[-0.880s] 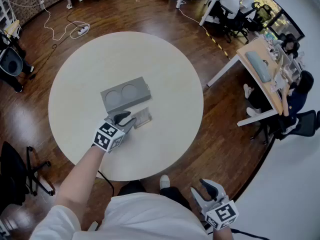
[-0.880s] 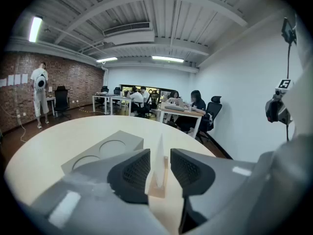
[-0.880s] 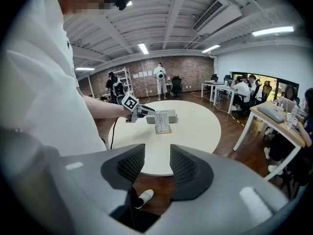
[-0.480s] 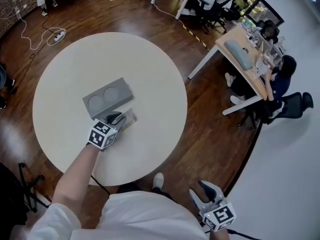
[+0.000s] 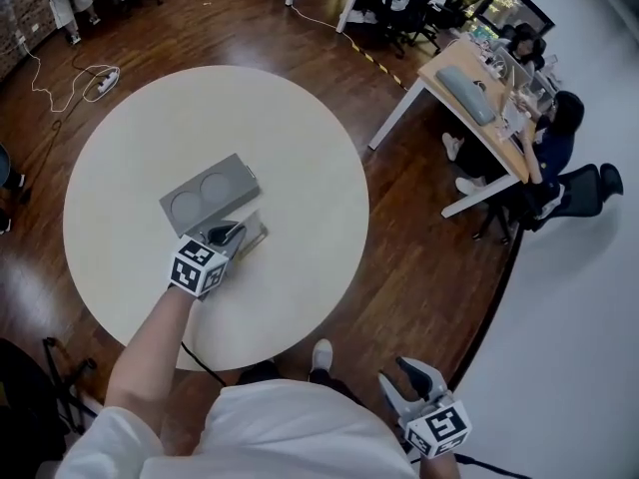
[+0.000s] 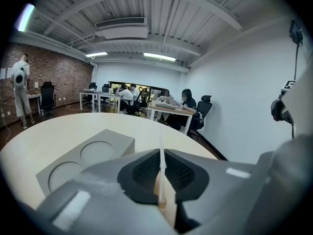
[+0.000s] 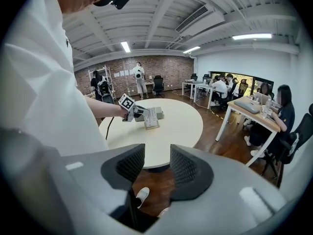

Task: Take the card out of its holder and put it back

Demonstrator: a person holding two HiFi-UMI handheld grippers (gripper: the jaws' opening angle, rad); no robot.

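**Left gripper clamped on the card; take-out step in hand.**
On the round table (image 5: 300, 138), just in front of the grey block (image 5: 205, 196), your left gripper (image 5: 228, 235) is closed tight on the thin card (image 6: 160, 155). The card shows edge-on between the pads, with the tan holder (image 6: 162, 200) beneath. It appears not yet clear of the holder, though this is unconfirmed. Your right gripper (image 7: 156, 168) hangs off the table, jaws apart, nothing between them. Next, in my judgement, draw the card straight out of the holder without tilt, so the holder is not dragged.

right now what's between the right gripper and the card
Between right gripper and card: bare tabletop, wooden floor, a white shoe; right gripper view shows it.
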